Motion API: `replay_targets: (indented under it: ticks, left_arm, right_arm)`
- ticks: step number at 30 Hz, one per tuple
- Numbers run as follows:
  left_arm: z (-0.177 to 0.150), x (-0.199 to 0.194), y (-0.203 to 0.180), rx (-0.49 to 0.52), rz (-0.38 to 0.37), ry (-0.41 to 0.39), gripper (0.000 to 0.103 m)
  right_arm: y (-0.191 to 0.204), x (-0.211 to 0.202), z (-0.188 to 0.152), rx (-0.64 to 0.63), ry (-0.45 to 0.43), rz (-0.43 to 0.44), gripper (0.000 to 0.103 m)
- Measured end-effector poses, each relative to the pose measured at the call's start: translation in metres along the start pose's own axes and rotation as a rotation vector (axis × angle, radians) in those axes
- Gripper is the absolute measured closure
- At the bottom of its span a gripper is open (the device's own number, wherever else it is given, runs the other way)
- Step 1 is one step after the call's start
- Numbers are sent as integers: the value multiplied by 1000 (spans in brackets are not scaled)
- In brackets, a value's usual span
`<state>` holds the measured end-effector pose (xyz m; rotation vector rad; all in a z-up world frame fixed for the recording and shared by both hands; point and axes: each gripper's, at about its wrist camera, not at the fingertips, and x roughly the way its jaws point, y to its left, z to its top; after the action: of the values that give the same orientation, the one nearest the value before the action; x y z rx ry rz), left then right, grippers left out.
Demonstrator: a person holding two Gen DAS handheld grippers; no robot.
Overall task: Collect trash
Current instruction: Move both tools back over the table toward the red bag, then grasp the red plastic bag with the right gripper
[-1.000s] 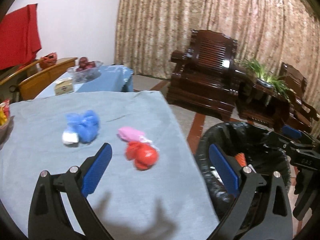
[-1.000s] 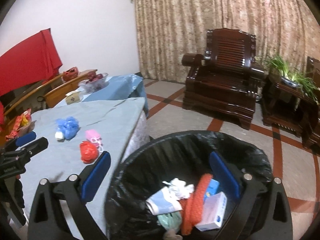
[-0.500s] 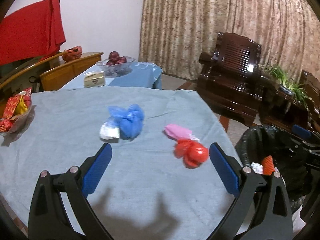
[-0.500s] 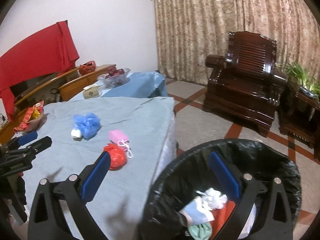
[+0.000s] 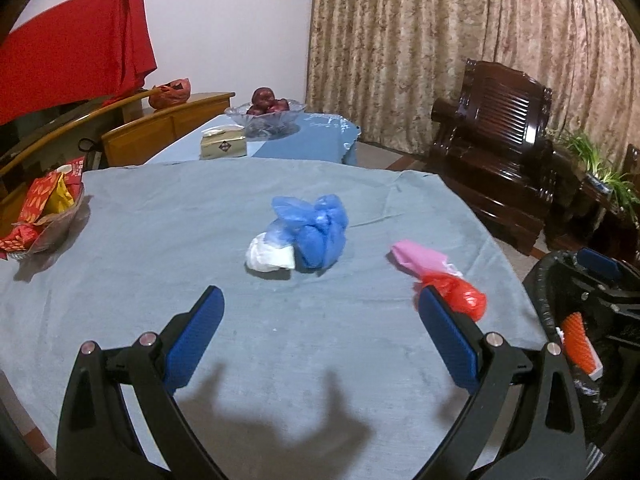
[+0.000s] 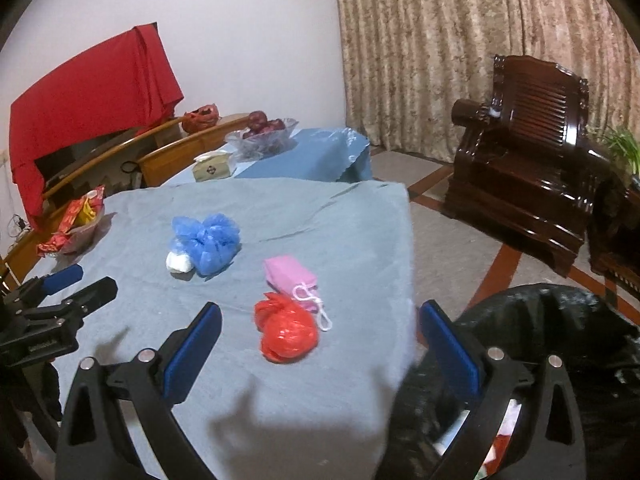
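So the trash left on the table is three bits: a red bag point(image 6: 287, 334) near the table's edge, a pink pouch point(image 6: 290, 274) touching it on the far side with a white cord point(image 6: 318, 306) trailing off, and a blue bag point(image 5: 314, 230) further in with a white wad point(image 5: 268, 256) tucked against it. The bin point(image 6: 560, 320) sits just beside the table on the right, black liner, already got stuff in it. Right gripper point(image 6: 320, 352) is spread wide with nothing in it, hovering at the table edge with the red bag sitting roughly between its fingers, so I'd guess that's the next grab. Left gripper point(image 5: 320, 340) is also wide open and empty, pointed more at the blue bag. What could go wrong: the red bag and pink pouch are touching, so closing on the red one might snag the cord and drag the pouch along, maybe dropping it on the floor between table and bin. Crumpled plastic is slippery and squishy too, so a shallow pinch could just slide off. The cloth point(image 5: 120, 280) is loose and wrinkled, so coming in too low could pinch fabric and tug everything, including the snack bowl point(image 5: 44, 220) at the left edge. And the blue bag could leave the white wad behind if they're not actually tied together, can't tell from here.
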<state>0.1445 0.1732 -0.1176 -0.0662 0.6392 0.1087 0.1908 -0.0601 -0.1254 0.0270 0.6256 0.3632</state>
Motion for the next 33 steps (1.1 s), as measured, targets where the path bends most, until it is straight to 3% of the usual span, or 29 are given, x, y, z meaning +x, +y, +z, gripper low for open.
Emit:
replay_targets:
  ticks: [19, 29, 33]
  left_arm:
    - [-9, 42, 28, -22, 26, 58, 8]
    - [-11, 50, 31, -30, 24, 70, 8]
    - [-11, 51, 31, -33, 25, 73, 8]
  right_arm:
    - [26, 86, -27, 6, 167, 18, 53]
    - [30, 104, -29, 5, 195, 13, 53]
    - [32, 109, -28, -5, 199, 17, 44]
